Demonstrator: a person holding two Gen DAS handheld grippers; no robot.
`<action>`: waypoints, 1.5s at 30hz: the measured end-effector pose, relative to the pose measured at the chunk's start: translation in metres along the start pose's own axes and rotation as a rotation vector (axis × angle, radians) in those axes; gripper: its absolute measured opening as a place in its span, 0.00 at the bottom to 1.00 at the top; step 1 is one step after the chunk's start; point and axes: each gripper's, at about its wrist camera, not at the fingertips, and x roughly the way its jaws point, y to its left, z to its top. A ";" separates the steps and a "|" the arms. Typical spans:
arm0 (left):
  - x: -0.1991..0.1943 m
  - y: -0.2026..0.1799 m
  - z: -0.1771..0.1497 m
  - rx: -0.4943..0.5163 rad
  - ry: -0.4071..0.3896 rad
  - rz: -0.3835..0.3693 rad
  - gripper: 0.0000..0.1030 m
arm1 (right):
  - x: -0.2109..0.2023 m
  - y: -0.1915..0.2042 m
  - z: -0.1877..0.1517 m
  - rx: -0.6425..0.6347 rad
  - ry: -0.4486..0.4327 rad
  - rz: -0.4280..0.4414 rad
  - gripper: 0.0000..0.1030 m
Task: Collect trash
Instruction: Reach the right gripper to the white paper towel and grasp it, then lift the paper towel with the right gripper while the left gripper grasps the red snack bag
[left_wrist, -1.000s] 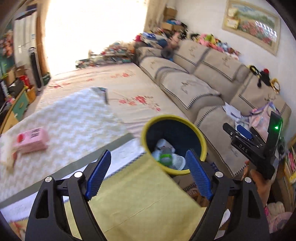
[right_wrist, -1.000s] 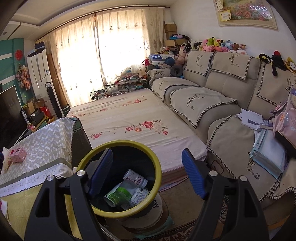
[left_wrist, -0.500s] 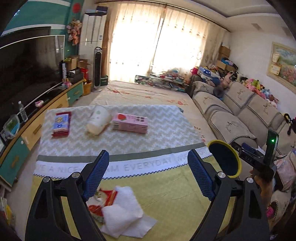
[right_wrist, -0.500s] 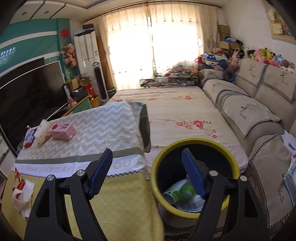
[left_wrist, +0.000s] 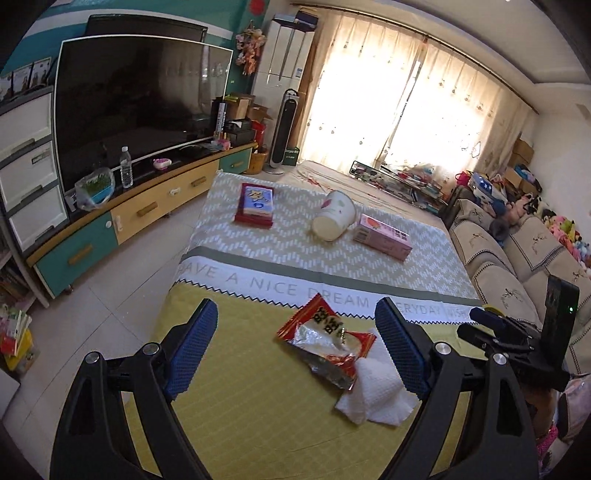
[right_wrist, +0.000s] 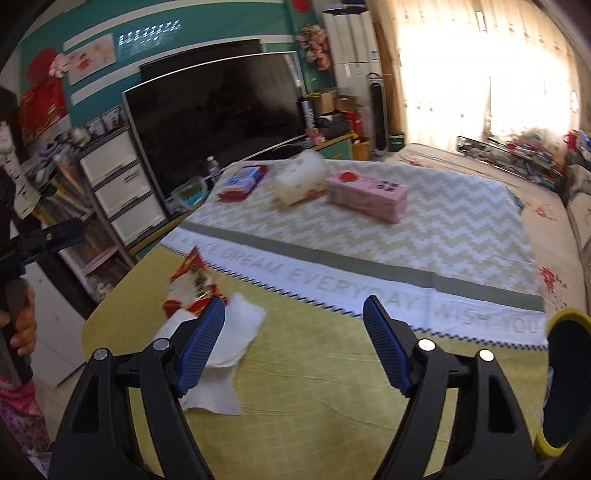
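Both the left gripper (left_wrist: 295, 347) and right gripper (right_wrist: 293, 343) hover with jaws apart, empty (nothing gripped) — a red snack wrapper (left_wrist: 325, 339) overlaps a white napkin (left_wrist: 373, 391) on the yellow cloth (left_wrist: 251, 398).

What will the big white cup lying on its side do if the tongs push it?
The cup lies tipped over on the zigzag cloth, so it would probably roll. It looks wider at its open end, so it may curve round rather than go straight. It seems empty and likely light, so a gentle nudge could move it.
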 end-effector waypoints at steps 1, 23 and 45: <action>0.001 0.003 -0.002 -0.007 0.003 0.003 0.84 | 0.005 0.011 -0.001 -0.024 0.017 0.027 0.71; 0.013 0.006 -0.018 -0.014 0.039 -0.025 0.84 | 0.072 0.068 -0.037 -0.195 0.252 0.089 0.40; 0.023 -0.015 -0.021 0.026 0.067 -0.052 0.84 | 0.002 0.024 -0.006 -0.046 0.062 0.091 0.05</action>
